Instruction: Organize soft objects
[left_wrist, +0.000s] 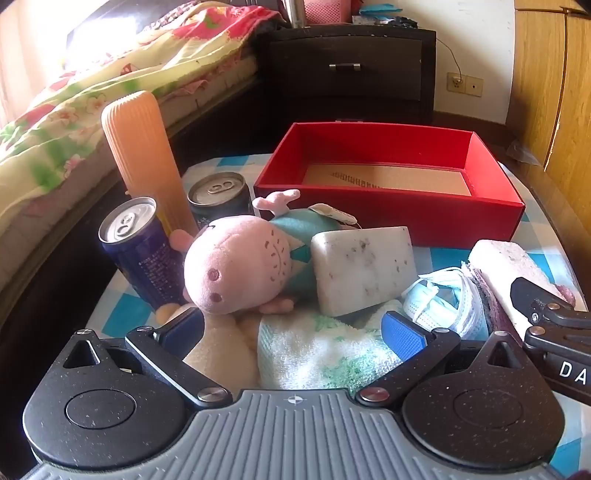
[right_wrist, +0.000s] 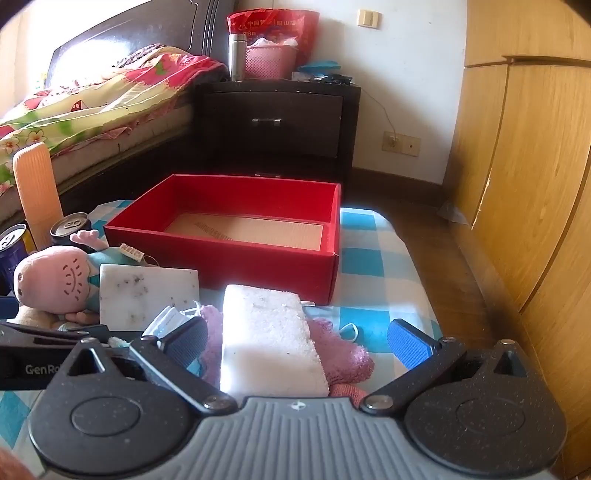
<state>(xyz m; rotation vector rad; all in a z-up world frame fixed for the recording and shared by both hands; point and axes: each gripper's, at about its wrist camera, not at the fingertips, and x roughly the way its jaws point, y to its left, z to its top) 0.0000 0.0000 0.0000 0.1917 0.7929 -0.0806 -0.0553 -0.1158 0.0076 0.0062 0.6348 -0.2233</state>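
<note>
Nothing is yet in the red box, so the sorting seems only at its start. The right gripper is wide open, its fingers on both sides of the white sponge on a pink cloth; next it should close and lift. The left gripper, also open, hovers low over the towel beside the pink plush.
</note>
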